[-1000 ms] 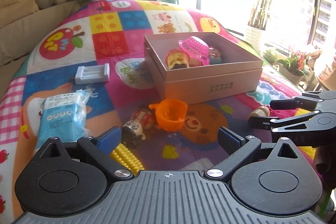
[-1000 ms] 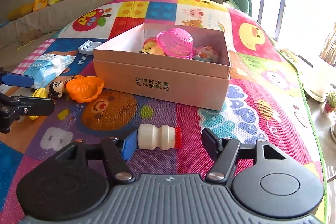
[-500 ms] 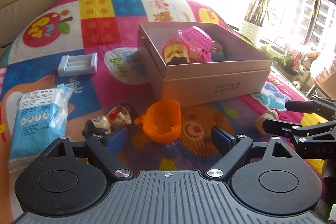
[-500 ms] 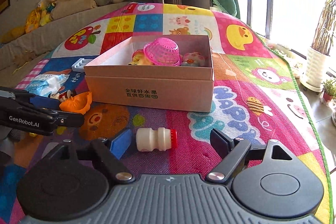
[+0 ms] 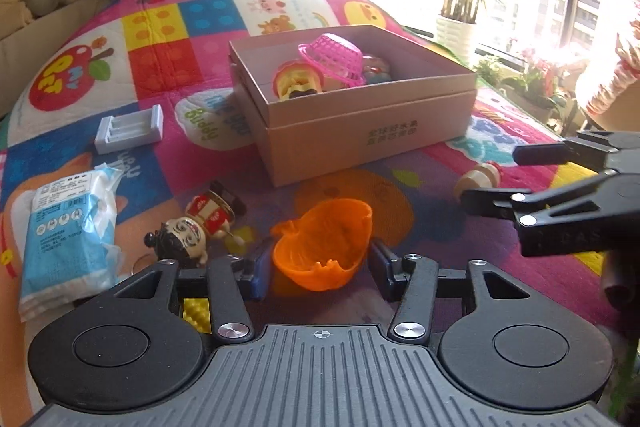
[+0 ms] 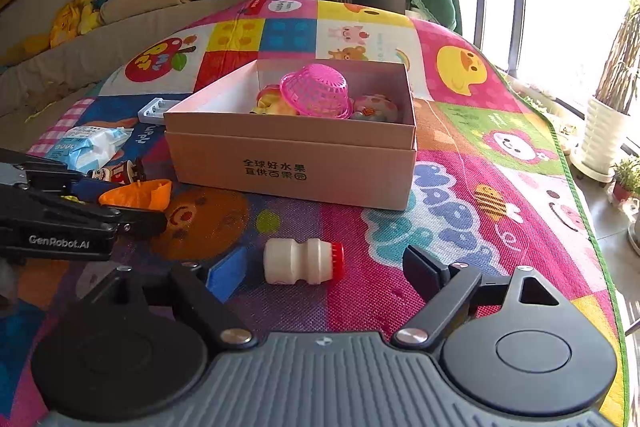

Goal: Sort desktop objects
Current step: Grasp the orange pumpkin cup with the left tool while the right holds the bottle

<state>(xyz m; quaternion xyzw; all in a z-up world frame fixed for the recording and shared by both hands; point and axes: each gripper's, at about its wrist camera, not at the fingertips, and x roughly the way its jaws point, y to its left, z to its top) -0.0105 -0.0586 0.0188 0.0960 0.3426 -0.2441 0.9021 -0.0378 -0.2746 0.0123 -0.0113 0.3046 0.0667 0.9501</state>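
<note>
My left gripper is shut on an orange plastic cup that lies tilted on the play mat, a blue pad pressing on each side of it. From the right wrist view the same cup shows between the left gripper's fingers. A small white bottle with a red cap lies on its side between the pads of my right gripper. Those jaws are opening and do not touch it. Behind both stands the open cardboard box holding a pink basket and other toys.
On the mat to the left lie a small doll figure, a blue tissue packet, a grey battery holder and a yellow corn toy under my left gripper. The mat's edge drops off on the right, with potted plants beyond.
My left gripper moved forward and down over the orange cup and closed on it. The right gripper's jaws spread wider around the bottle, which stayed where it was.
</note>
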